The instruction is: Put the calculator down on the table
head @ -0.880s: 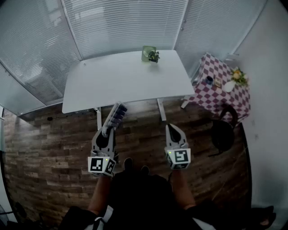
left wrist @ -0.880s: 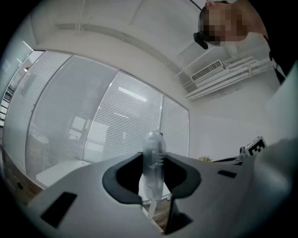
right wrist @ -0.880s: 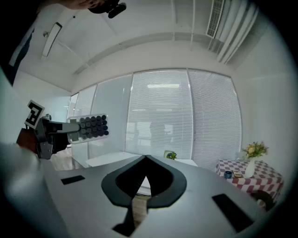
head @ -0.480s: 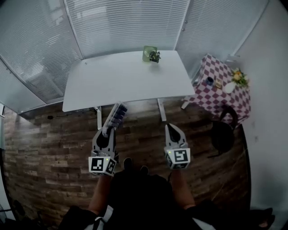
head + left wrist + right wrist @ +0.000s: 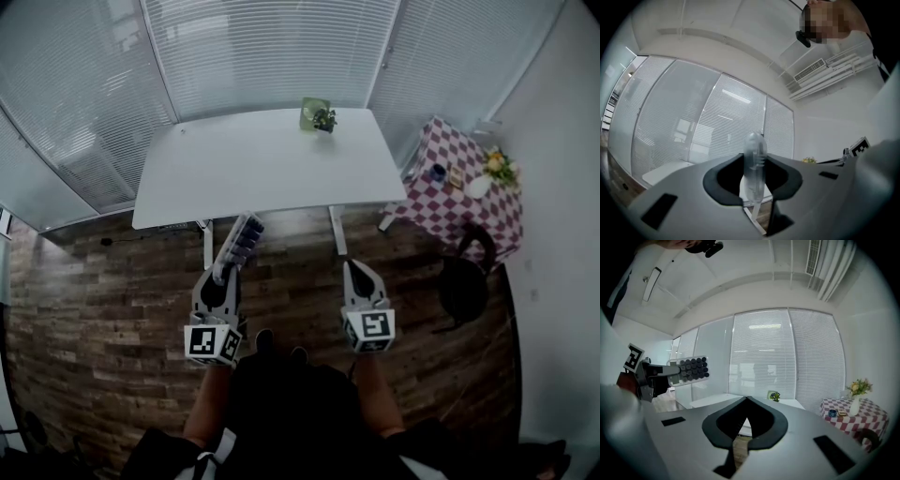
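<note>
My left gripper (image 5: pixel 225 271) is shut on a grey calculator (image 5: pixel 240 243) with dark keys, held edge-on in the air over the wooden floor, short of the white table (image 5: pixel 265 164). In the left gripper view the calculator (image 5: pixel 754 164) stands as a thin upright edge between the jaws. The right gripper view shows the calculator (image 5: pixel 687 371) from the side, keys facing the camera, at the left. My right gripper (image 5: pixel 359 271) hangs beside the left one, shut with its tips together and nothing in it; in its own view that gripper (image 5: pixel 746 398) points toward the table (image 5: pixel 740 401).
A small potted plant (image 5: pixel 317 114) stands at the table's far edge. A checked side table (image 5: pixel 457 192) with a vase of flowers (image 5: pixel 495 163) and a cup sits at the right, a dark chair (image 5: pixel 465 277) in front of it. Blinds cover the windows behind.
The room has slid slightly downward in the head view; both grippers keep their places and the calculator stays held.
</note>
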Motion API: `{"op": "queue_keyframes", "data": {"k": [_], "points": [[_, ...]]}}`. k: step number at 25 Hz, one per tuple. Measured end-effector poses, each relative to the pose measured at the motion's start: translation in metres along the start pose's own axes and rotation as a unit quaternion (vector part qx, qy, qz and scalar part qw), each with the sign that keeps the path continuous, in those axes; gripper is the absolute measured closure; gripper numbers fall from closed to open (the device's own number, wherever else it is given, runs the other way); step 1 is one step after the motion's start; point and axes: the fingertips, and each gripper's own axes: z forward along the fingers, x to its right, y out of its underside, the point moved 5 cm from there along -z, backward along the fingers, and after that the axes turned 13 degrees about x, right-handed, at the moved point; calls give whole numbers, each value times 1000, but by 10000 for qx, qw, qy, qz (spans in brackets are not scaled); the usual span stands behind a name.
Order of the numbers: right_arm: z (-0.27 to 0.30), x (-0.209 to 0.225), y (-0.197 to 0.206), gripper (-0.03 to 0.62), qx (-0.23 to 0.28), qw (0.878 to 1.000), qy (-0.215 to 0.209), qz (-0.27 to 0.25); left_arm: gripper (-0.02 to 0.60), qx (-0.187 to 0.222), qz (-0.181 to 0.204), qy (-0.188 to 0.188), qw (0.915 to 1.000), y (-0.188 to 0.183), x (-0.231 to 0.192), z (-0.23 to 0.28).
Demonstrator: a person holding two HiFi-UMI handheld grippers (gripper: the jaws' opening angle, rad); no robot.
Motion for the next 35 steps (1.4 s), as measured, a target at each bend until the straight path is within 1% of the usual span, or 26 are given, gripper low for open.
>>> {"op": "queue_keyframes", "data": {"k": [3,6,9,11,16,18,22,26,28,30,35], "points": [[-6,2,0,589,217,9995,-195,-87,482,16,29,0,10000,1,5,-4],[-12,-3,-1,588,174,9994,-266,-105,482,22,47,-5,10000,1,8,-11],[-14,0,3,588,240,9996,-156,34,482,-7,65,-11,10000,3,10,-13],[-14,5,9,588,175,9998,-82,-5,482,-45,49,-3,10000,5,11,-13],[-11,10,13,588,140,9998,-120,-54,482,-80,-2,14,10000,14,8,-5],[-6,17,15,588,139,9999,-45,-17,482,-61,-18,53,10000,18,7,6],[11,32,15,588,141,9998,128,-103,482,-86,-42,181,9998,28,1,34],[29,44,14,588,239,9993,258,-111,482,-77,-76,272,9996,36,-5,62],[40,46,13,588,162,9994,296,-112,482,-55,-96,314,9994,38,-9,77],[50,51,14,588,71,9995,285,-153,482,-47,-98,344,9993,41,-13,92],[83,58,14,588,116,9997,169,-128,482,-48,-98,350,9993,49,-26,122]]}}
